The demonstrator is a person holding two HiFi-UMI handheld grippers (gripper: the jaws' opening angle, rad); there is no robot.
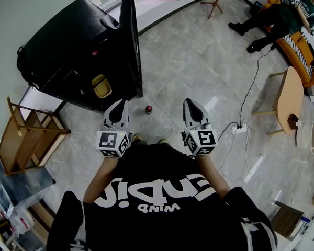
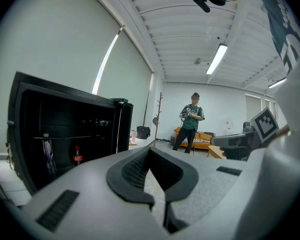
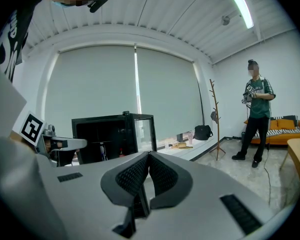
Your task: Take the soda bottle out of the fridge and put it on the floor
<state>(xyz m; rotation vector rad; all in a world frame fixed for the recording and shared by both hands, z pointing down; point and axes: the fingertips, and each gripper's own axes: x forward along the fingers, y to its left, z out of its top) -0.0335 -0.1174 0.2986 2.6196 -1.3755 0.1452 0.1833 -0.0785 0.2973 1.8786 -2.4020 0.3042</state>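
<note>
The black fridge stands at the upper left with its door swung open. A dark soda bottle with a red cap stands on a shelf inside it, in the left gripper view. A small red-topped object, possibly a bottle seen from above, stands on the floor just past the door's edge. My left gripper is shut and holds nothing, near the door's lower corner; its jaws meet at the tip. My right gripper is also shut and empty, to the right of the red-topped object.
A wooden rack stands left of me. A power strip and its cable lie on the floor to the right, by a round wooden table. A person stands near an orange sofa. A coat stand is behind.
</note>
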